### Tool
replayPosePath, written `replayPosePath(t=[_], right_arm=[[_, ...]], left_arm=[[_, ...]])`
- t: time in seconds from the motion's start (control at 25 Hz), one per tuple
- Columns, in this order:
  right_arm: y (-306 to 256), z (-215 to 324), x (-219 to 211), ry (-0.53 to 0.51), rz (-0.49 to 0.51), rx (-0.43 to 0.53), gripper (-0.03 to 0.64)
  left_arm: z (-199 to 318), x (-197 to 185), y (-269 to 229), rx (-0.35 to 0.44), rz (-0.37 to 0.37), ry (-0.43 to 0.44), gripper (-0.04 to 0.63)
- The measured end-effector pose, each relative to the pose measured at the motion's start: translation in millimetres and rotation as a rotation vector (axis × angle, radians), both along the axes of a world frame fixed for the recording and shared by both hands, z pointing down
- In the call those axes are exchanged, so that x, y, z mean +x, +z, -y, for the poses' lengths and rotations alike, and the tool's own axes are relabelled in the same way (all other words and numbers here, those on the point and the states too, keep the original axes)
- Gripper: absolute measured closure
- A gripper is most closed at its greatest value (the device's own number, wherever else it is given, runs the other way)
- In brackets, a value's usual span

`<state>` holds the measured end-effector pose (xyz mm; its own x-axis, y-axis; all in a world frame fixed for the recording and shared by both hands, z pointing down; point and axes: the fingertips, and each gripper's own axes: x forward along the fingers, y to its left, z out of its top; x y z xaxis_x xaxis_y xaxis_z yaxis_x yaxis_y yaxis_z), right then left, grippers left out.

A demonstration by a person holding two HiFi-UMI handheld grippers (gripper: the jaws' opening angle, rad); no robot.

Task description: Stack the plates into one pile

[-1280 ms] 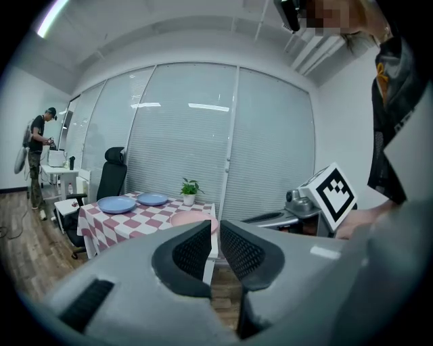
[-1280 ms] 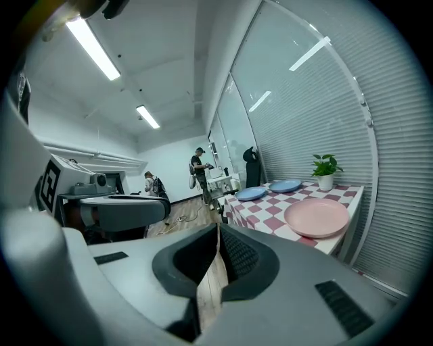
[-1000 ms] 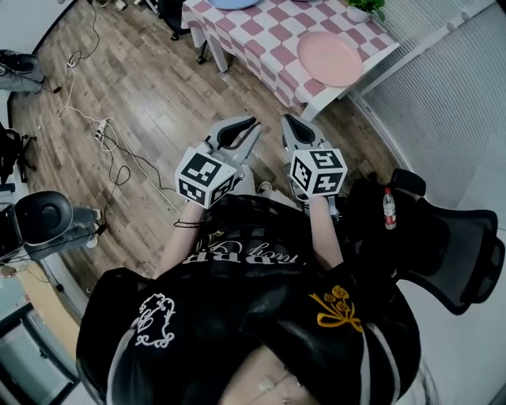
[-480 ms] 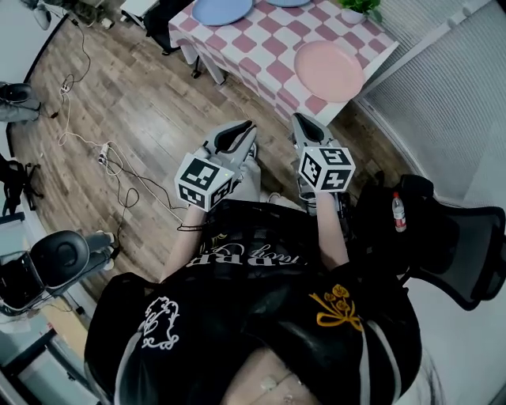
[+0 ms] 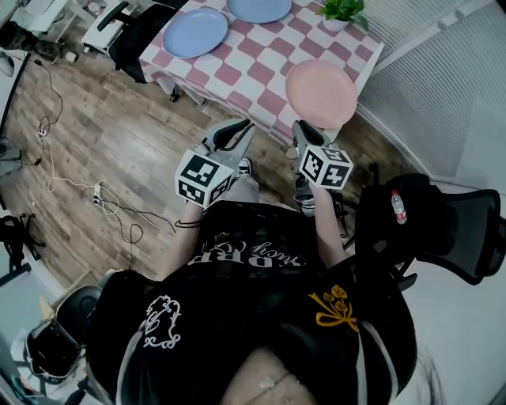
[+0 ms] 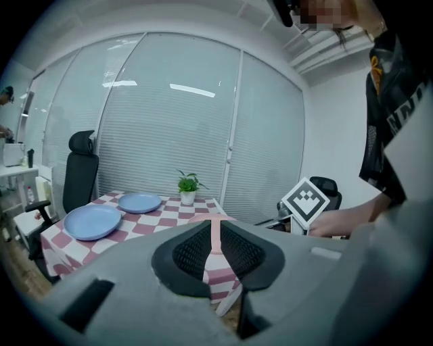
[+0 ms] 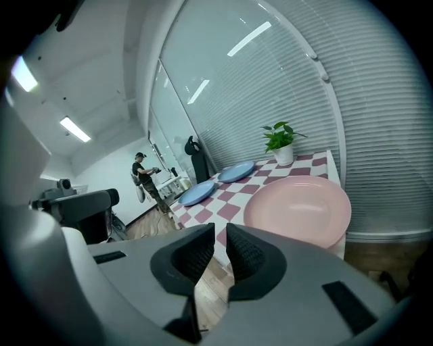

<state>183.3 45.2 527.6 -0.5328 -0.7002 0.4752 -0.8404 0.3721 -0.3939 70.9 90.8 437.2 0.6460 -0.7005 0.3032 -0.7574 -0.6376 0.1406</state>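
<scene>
Left tongs [image 5: 243, 126] and right tongs [image 5: 300, 126] are both closed and empty, ribbed black pads [image 6: 191, 253] together. On the surface [image 5: 237, 59], under a pink-checked cloth, three smooth round plates lie apart: a pink plate [image 5: 321, 93] at the near corner, two blue plates [image 5: 194, 32] beyond.

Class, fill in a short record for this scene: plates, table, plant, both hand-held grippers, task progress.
Plates: one pink plate, two blue plates, all lying apart
Table: checked cloth
Plant: potted, near the far corner
Left hand-held gripper: shut, empty
Right hand-held gripper: shut, empty
Stacking: not yet begun
</scene>
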Motion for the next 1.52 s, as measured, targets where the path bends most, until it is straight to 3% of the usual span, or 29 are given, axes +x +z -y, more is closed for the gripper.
replayPosePath(t=[0.44, 0.8, 0.88, 0.96, 1.04, 1.16, 1.52], right_arm=[[2, 44, 27, 0.254, -0.077, -0.034, 0.597], [5, 42, 92, 0.406, -0.136, -0.065, 0.597], [7, 44, 111, 0.434, -0.140, -0.073, 0.597], [13, 48, 130, 0.460, -0.142, -0.087, 0.595], [25, 54, 148, 0.473, -0.137, -0.114, 0.575], [45, 60, 166, 0.450, -0.139, -0.174, 0.495], [95, 78, 193, 0.428, -0.086, -0.316, 0.472]], left_arm=[[66, -9, 43, -0.130, -0.001, 0.226, 0.554], [99, 7, 79, -0.210, 0.015, 0.284, 0.547], [105, 17, 88, -0.235, 0.029, 0.298, 0.507], [113, 27, 98, -0.263, 0.046, 0.313, 0.426], [120, 37, 109, -0.290, 0.064, 0.323, 0.405], [128, 50, 127, -0.344, 0.088, 0.323, 0.391], [155, 82, 189, -0.538, 0.165, 0.263, 0.348]])
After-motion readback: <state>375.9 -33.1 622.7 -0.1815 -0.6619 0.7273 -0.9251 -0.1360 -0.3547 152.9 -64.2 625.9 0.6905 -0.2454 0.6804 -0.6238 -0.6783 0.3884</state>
